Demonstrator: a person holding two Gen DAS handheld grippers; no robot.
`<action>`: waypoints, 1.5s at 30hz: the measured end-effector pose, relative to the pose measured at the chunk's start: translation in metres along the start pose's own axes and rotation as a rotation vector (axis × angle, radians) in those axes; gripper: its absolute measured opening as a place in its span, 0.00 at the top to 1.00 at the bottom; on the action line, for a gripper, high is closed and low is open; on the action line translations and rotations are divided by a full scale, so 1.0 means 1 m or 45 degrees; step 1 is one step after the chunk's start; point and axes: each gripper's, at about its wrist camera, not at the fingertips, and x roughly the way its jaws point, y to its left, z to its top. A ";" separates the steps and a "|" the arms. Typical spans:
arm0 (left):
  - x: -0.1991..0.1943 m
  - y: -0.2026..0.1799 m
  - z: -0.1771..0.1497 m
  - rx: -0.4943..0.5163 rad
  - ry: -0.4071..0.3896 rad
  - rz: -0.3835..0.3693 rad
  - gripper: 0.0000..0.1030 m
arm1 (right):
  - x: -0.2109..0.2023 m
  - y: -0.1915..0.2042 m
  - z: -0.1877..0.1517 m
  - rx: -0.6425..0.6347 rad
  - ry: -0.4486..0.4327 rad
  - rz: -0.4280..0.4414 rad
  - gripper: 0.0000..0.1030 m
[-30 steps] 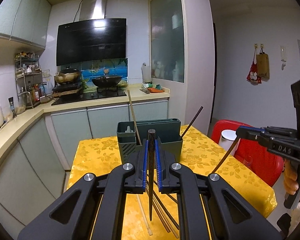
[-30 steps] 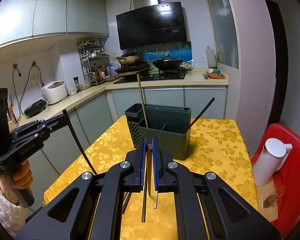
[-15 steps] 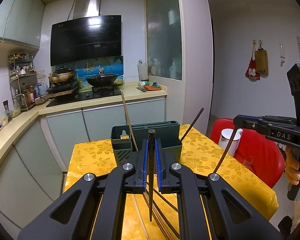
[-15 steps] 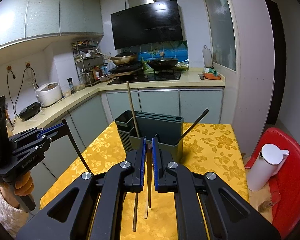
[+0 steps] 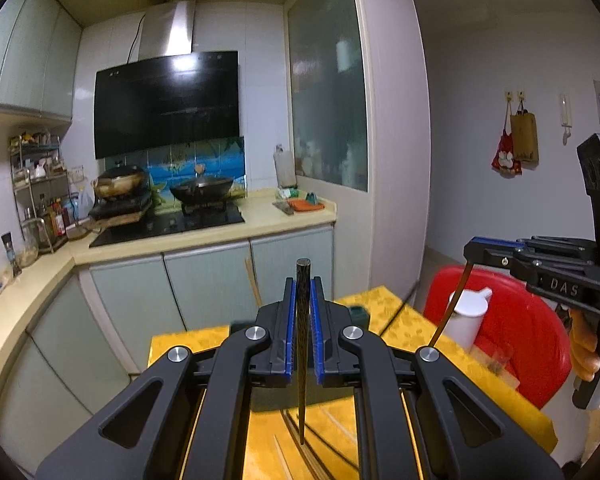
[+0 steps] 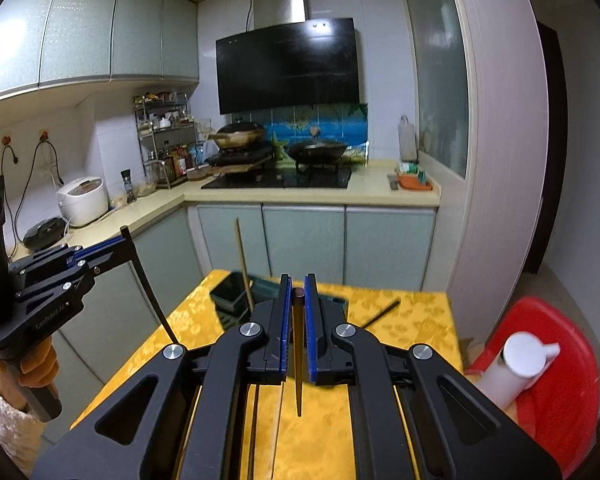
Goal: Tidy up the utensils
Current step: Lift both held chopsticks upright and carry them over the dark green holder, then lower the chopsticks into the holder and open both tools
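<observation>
My left gripper [image 5: 302, 292] is shut on a dark chopstick [image 5: 302, 344] that hangs point down above the yellow table [image 5: 404, 320]. My right gripper [image 6: 296, 296] is shut on another dark chopstick [image 6: 298, 360], also point down. The dark green utensil holder [image 6: 230, 296] stands at the table's far side, mostly hidden behind both grippers, with a light wooden chopstick [image 6: 242, 264] and a dark one [image 6: 380, 314] leaning out of it. Several loose chopsticks [image 5: 312, 448] lie on the table below. The right gripper also shows in the left wrist view [image 5: 470, 250], the left gripper in the right wrist view [image 6: 124, 236].
A red chair [image 6: 556, 376] with a white bottle [image 6: 516, 368] stands right of the table. Kitchen counter [image 6: 320, 194] and cabinets lie beyond the table, with woks on the stove and a rice cooker [image 6: 83, 200] at left.
Both grippers have risen and tilted up with their chopsticks; the holder has dropped low in both views and is now mostly hidden behind the fingers.
</observation>
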 end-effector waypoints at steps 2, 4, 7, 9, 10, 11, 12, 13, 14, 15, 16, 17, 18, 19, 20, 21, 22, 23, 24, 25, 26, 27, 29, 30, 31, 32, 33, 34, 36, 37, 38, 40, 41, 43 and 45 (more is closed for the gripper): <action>0.007 0.000 0.013 0.006 -0.014 0.002 0.93 | 0.005 -0.003 0.012 0.005 -0.010 -0.002 0.93; 0.016 -0.001 0.024 0.008 -0.020 0.001 0.93 | 0.010 -0.007 0.021 0.016 -0.017 -0.001 0.93; 0.032 -0.003 0.037 0.012 -0.030 0.005 0.93 | 0.019 -0.012 0.032 0.025 -0.031 -0.009 0.93; 0.043 -0.003 0.044 0.008 -0.033 0.008 0.93 | 0.026 -0.016 0.037 0.035 -0.031 -0.010 0.93; 0.048 -0.002 0.047 0.005 -0.034 0.009 0.93 | 0.031 -0.017 0.039 0.039 -0.029 -0.012 0.93; 0.053 -0.002 0.049 0.001 -0.035 0.013 0.93 | 0.033 -0.018 0.040 0.042 -0.028 -0.014 0.93; 0.060 -0.001 0.051 -0.007 -0.035 0.016 0.93 | 0.038 -0.020 0.042 0.048 -0.022 -0.015 0.93; 0.065 0.001 0.053 -0.015 -0.032 0.018 0.93 | 0.042 -0.022 0.042 0.053 -0.018 -0.016 0.93; 0.070 0.002 0.054 -0.023 -0.030 0.021 0.93 | 0.045 -0.023 0.044 0.056 -0.014 -0.017 0.93; 0.076 0.003 0.056 -0.028 -0.031 0.024 0.93 | 0.047 -0.024 0.045 0.059 -0.014 -0.019 0.93; 0.080 0.004 0.056 -0.027 -0.034 0.029 0.93 | 0.049 -0.025 0.047 0.061 -0.017 -0.020 0.93; 0.084 0.003 0.057 -0.025 -0.035 0.036 0.93 | 0.051 -0.026 0.048 0.063 -0.020 -0.021 0.93; 0.089 0.004 0.057 -0.020 -0.035 0.043 0.93 | 0.052 -0.027 0.050 0.066 -0.024 -0.021 0.93; 0.093 0.005 0.057 -0.017 -0.032 0.049 0.93 | 0.054 -0.027 0.050 0.068 -0.026 -0.022 0.93; 0.098 0.005 0.055 -0.015 -0.027 0.056 0.93 | 0.055 -0.027 0.051 0.069 -0.028 -0.024 0.93; 0.102 0.005 0.053 -0.013 -0.021 0.063 0.93 | 0.059 -0.027 0.051 0.068 -0.026 -0.028 0.93; 0.107 0.006 0.051 -0.012 -0.012 0.067 0.93 | 0.062 -0.027 0.050 0.065 -0.022 -0.033 0.93; 0.112 0.006 0.049 -0.009 -0.003 0.068 0.93 | 0.066 -0.027 0.050 0.063 -0.014 -0.036 0.93; 0.117 0.006 0.045 -0.007 0.010 0.069 0.93 | 0.071 -0.027 0.048 0.062 -0.001 -0.039 0.93; 0.122 0.007 0.042 -0.008 0.022 0.069 0.93 | 0.075 -0.027 0.047 0.062 0.011 -0.039 0.93; 0.126 0.007 0.039 -0.011 0.032 0.067 0.93 | 0.078 -0.027 0.046 0.062 0.023 -0.040 0.93; 0.129 0.007 0.036 -0.012 0.041 0.067 0.93 | 0.082 -0.027 0.043 0.064 0.037 -0.041 0.93; 0.135 0.008 0.030 -0.011 0.058 0.070 0.93 | 0.088 -0.028 0.039 0.069 0.058 -0.039 0.93; 0.137 0.008 0.028 -0.012 0.063 0.070 0.93 | 0.090 -0.027 0.038 0.070 0.065 -0.039 0.93; 0.140 0.009 0.026 -0.016 0.068 0.069 0.93 | 0.092 -0.027 0.035 0.070 0.073 -0.041 0.93; 0.142 0.010 0.023 -0.025 0.074 0.066 0.93 | 0.093 -0.027 0.035 0.069 0.079 -0.044 0.93; 0.144 0.011 0.022 -0.031 0.078 0.065 0.93 | 0.095 -0.025 0.032 0.064 0.086 -0.051 0.93; 0.146 0.012 0.020 -0.038 0.083 0.062 0.93 | 0.096 -0.024 0.030 0.060 0.091 -0.056 0.93; 0.150 0.013 0.013 -0.051 0.100 0.057 0.93 | 0.099 -0.023 0.026 0.051 0.103 -0.071 0.93; 0.151 0.014 0.011 -0.053 0.106 0.056 0.93 | 0.102 -0.024 0.024 0.050 0.109 -0.076 0.93; 0.152 0.014 0.007 -0.056 0.115 0.054 0.93 | 0.104 -0.024 0.022 0.051 0.116 -0.078 0.93; 0.154 0.014 0.002 -0.062 0.126 0.053 0.93 | 0.109 -0.026 0.017 0.061 0.134 -0.077 0.93; 0.155 0.014 -0.001 -0.066 0.133 0.051 0.93 | 0.111 -0.026 0.015 0.064 0.142 -0.075 0.93; 0.156 0.014 -0.003 -0.071 0.143 0.049 0.93 | 0.116 -0.026 0.010 0.066 0.160 -0.071 0.93; 0.157 0.015 -0.007 -0.075 0.154 0.051 0.93 | 0.120 -0.025 0.006 0.064 0.170 -0.065 0.93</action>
